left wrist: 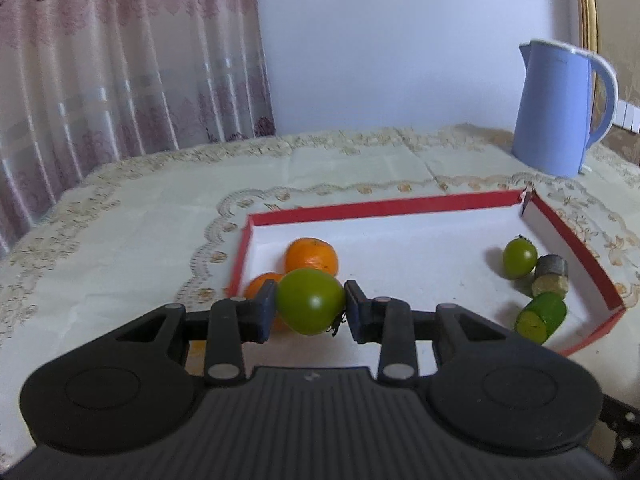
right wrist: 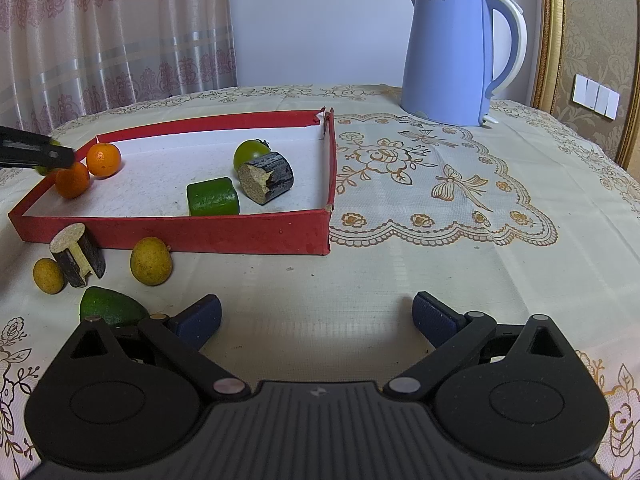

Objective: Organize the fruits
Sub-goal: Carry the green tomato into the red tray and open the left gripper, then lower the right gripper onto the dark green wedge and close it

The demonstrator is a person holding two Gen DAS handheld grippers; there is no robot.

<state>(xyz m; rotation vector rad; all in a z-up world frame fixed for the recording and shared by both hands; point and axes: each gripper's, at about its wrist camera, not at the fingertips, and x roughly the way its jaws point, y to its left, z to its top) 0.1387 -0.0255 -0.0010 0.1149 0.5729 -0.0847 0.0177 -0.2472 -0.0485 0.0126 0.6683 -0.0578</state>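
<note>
Presently, a green fruit (left wrist: 310, 300) is clamped in the left hand-held gripper (left wrist: 310, 306) above the red tray's (right wrist: 172, 236) left corner; the right hand-held gripper (right wrist: 316, 320) is spread empty. Several fruits are already trayed; four pieces remain on the tabletop (right wrist: 400, 272).

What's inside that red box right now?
Inside the red box: two oranges, a green tomato, a green chunk and a dark log piece. The left gripper holds another green tomato over it, partly hiding one orange.

Blue kettle (right wrist: 456, 56) on tablecloth (right wrist: 440, 240) — curtain (right wrist: 112, 32) behind.
</note>
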